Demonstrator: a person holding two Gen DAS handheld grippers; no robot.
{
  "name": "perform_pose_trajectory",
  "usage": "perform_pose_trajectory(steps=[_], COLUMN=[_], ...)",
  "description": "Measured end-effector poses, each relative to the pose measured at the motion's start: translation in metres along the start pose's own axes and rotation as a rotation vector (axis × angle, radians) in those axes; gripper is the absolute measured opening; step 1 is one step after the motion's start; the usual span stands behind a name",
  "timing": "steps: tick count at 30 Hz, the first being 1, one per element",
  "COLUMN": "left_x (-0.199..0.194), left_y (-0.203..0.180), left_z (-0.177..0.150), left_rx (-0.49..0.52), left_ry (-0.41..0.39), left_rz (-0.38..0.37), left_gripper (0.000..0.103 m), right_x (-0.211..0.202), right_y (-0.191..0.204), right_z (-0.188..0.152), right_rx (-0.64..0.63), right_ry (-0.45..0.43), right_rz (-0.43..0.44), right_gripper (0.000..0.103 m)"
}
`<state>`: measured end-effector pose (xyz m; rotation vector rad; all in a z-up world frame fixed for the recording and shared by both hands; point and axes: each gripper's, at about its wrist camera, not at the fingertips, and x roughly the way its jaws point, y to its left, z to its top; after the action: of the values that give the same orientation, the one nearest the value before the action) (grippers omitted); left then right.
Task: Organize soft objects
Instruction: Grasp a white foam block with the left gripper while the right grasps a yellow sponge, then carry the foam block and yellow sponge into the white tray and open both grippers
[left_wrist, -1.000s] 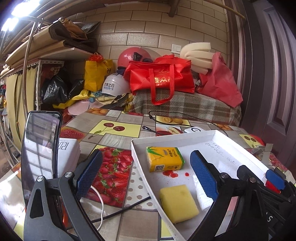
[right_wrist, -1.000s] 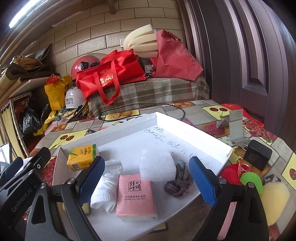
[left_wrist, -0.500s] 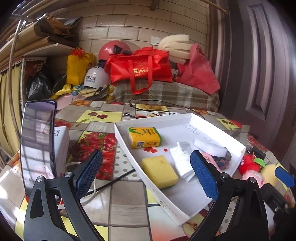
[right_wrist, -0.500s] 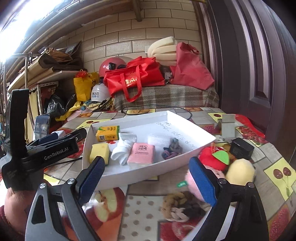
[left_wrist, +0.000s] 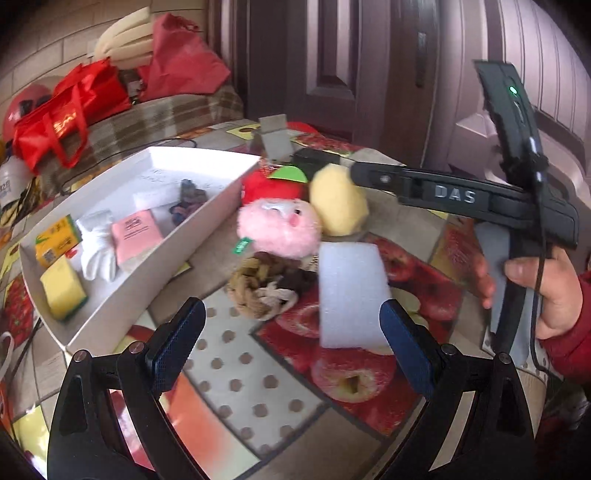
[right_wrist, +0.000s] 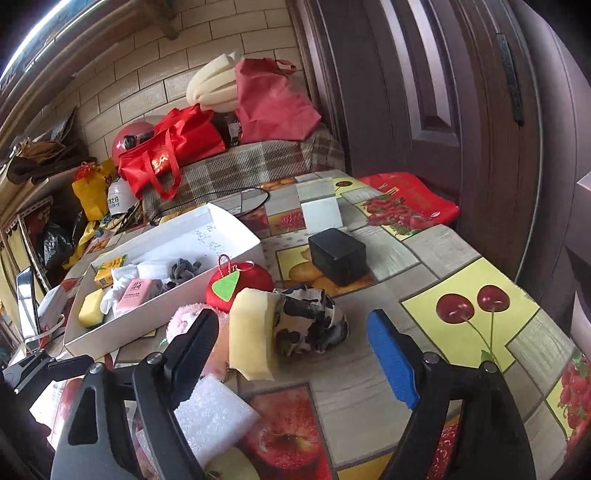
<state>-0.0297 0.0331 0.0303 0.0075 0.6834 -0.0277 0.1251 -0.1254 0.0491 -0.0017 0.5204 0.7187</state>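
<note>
A white tray on the table holds a yellow sponge, white gloves, a pink tissue pack and a dark knot. Beside it lie a pink plush, a red plush apple, a yellow sponge, a braided rope and a white foam block. My left gripper is open and empty, just in front of the foam and rope. My right gripper is open and empty, near the yellow sponge and a cow-print cloth.
A black box and a white stand sit behind the soft things. Red bags and foam rolls lie on a plaid-covered bench at the back. A dark door is at the right. The tray also shows in the right wrist view.
Both grippers have swung right, away from the tray and over the loose soft objects beside it. Both stay open and empty.
</note>
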Motion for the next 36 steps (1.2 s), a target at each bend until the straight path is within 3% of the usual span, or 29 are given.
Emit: perform_pose_trajectory(steps=[3, 5, 8, 10, 12, 13, 14, 17, 20, 27, 30, 36], left_x=[0.017, 0.027, 0.041, 0.052, 0.051, 0.050, 0.048, 0.033, 0.001, -0.050, -0.061, -0.068], left_y=[-0.019, -0.024, -0.028, -0.028, -0.027, -0.027, -0.027, -0.025, -0.027, -0.011, 0.012, 0.068], left_z=[0.004, 0.006, 0.009, 0.010, 0.012, 0.012, 0.012, 0.012, 0.009, -0.003, -0.008, -0.021], left_rx=[0.038, 0.045, 0.044, 0.040, 0.031, 0.031, 0.030, 0.023, 0.028, -0.060, -0.111, -0.220], left_ry=[0.064, 0.102, 0.146, 0.189, 0.180, 0.172, 0.164, 0.092, -0.072, -0.326, -0.376, -0.372], left_rz=[-0.004, -0.016, -0.025, -0.029, -0.044, -0.046, -0.048, -0.038, 0.006, 0.181, 0.278, 0.412], left_gripper=[0.095, 0.082, 0.079, 0.078, 0.063, 0.050, 0.048, 0.048, 0.049, 0.049, 0.049, 0.049], right_x=[0.011, 0.019, 0.031, 0.042, 0.045, 0.042, 0.036, 0.013, -0.009, -0.031, -0.034, -0.033], right_y=[0.011, 0.016, 0.018, 0.021, 0.019, 0.017, 0.014, 0.009, 0.006, 0.008, 0.008, 0.009], right_z=[0.000, 0.000, 0.001, 0.001, 0.000, 0.000, 0.000, 0.001, 0.000, -0.003, -0.002, -0.002], right_rx=[-0.040, -0.053, -0.061, -0.074, -0.065, -0.053, -0.043, -0.022, -0.016, -0.048, -0.058, -0.075], right_ry=[0.044, 0.067, 0.109, 0.161, 0.185, 0.169, 0.144, 0.029, -0.076, -0.166, -0.181, -0.174], right_rz=[0.029, 0.015, 0.030, 0.041, 0.061, 0.071, 0.083, 0.112, 0.107, 0.073, 0.070, 0.075], right_gripper=[0.071, 0.067, 0.046, 0.023, 0.022, 0.022, 0.022, 0.022, 0.022, 0.022, 0.022, 0.022])
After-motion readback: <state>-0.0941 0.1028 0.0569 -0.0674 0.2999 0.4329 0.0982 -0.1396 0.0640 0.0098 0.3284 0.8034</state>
